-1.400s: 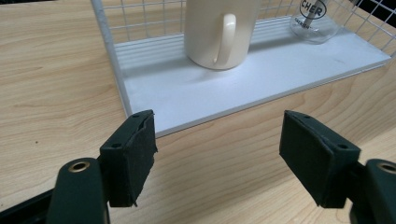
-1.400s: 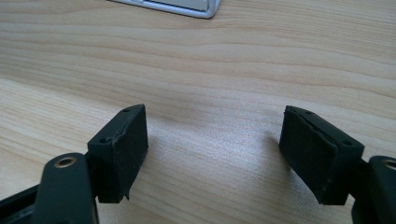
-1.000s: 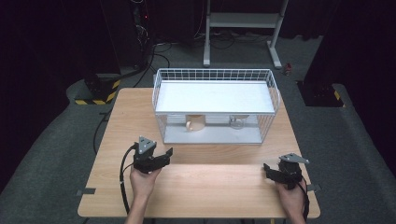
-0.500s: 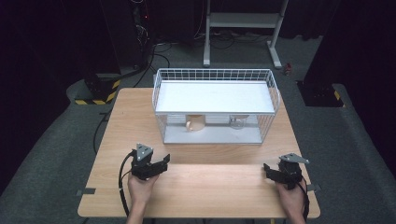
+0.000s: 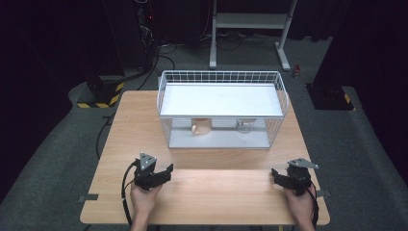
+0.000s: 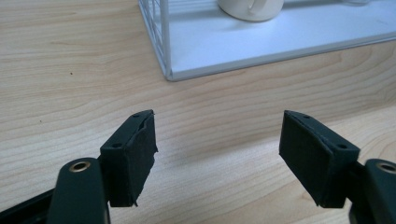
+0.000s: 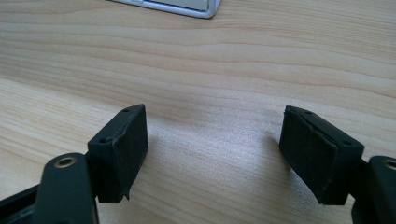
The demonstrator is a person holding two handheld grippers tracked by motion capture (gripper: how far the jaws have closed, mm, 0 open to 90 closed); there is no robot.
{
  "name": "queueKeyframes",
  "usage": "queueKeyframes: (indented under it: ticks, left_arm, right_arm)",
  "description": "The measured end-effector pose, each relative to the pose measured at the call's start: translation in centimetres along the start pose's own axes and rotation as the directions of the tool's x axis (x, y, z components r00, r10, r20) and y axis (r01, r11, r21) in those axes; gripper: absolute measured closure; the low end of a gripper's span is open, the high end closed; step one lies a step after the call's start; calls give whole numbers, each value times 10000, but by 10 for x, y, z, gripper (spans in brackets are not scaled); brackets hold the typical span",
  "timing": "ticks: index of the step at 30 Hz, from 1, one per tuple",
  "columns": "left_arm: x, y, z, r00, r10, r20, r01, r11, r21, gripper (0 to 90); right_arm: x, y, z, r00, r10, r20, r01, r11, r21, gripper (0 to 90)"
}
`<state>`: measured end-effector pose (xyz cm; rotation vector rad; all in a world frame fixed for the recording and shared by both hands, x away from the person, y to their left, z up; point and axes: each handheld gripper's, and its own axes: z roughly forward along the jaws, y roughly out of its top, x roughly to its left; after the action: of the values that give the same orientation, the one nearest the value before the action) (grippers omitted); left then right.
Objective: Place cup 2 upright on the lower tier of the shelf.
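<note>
Both grippers sit low over the near edge of the wooden surface (image 5: 144, 125), each in one of the person's hands. The left gripper (image 5: 168, 169) is at the near left, its jaws apart with nothing between them, just bare wood. The right gripper (image 5: 274, 172) is at the near right, its jaws likewise spread and empty. Farther back, in the middle of the surface, stands a white wire rack (image 5: 221, 79) with a flat white shelf on top. On its lower tray, under that shelf, a cream mug (image 5: 201, 127) stands left of centre, well apart from both grippers. A small clear glass item (image 5: 244, 126) sits to its right.
</note>
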<state>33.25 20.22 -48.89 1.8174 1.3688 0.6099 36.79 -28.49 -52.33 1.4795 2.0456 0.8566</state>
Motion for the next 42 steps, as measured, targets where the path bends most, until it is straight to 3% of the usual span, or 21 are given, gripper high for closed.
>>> queueKeyframes:
  ticks: [15,24,31,42]
  left_arm:
    - [7,-14,12,9997,74,-232,-66,9994,325,265]
    - [12,-19,21,9971,173,-747,-136,9986,510,261]
    - [16,-21,24,9957,167,-912,-133,9992,382,246]
    - [17,-22,32,9916,215,-1277,-138,9981,605,242]
  right_arm:
    - [0,0,0,10000,-19,-18,19,10000,0,234]
    - [0,0,0,9999,-117,-114,117,9999,-24,234]
    - [0,0,0,9999,-117,-114,117,9999,-24,234]
    - [1,0,0,9999,-115,-116,115,9999,-23,234]
